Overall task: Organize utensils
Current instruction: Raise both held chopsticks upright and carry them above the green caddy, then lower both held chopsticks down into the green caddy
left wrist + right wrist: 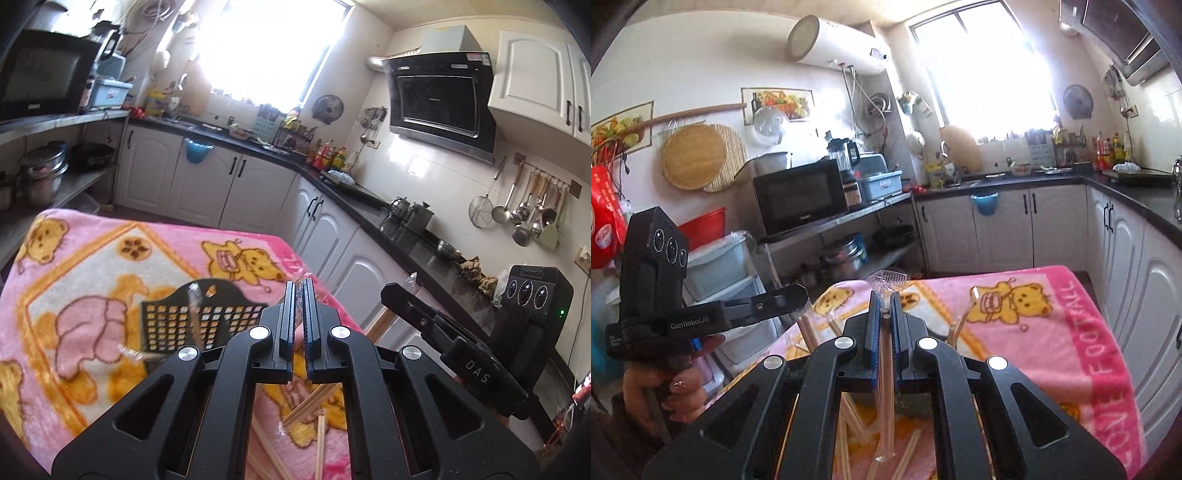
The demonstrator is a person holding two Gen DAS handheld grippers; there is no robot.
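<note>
My left gripper (298,291) is shut on a pair of chopsticks in a clear plastic sleeve, seen as a thin clear strip between the pads. It hangs above the pink bear blanket (92,266). A black perforated utensil holder (184,321) stands just left of it with wrapped chopsticks (194,314) inside. More loose wooden chopsticks (314,406) lie under the gripper. My right gripper (885,299) is shut on another sleeved pair of chopsticks (886,369), held upright, sleeve end (890,277) sticking out above. Loose chopsticks (849,424) lie below it.
The blanket-covered table (1052,332) sits among white kitchen cabinets (332,229) with a black countertop (424,251). The other hand-held gripper shows in the left wrist view (480,332) at right and in the right wrist view (665,295) at left. A metal shelf with a microwave (798,199) stands behind.
</note>
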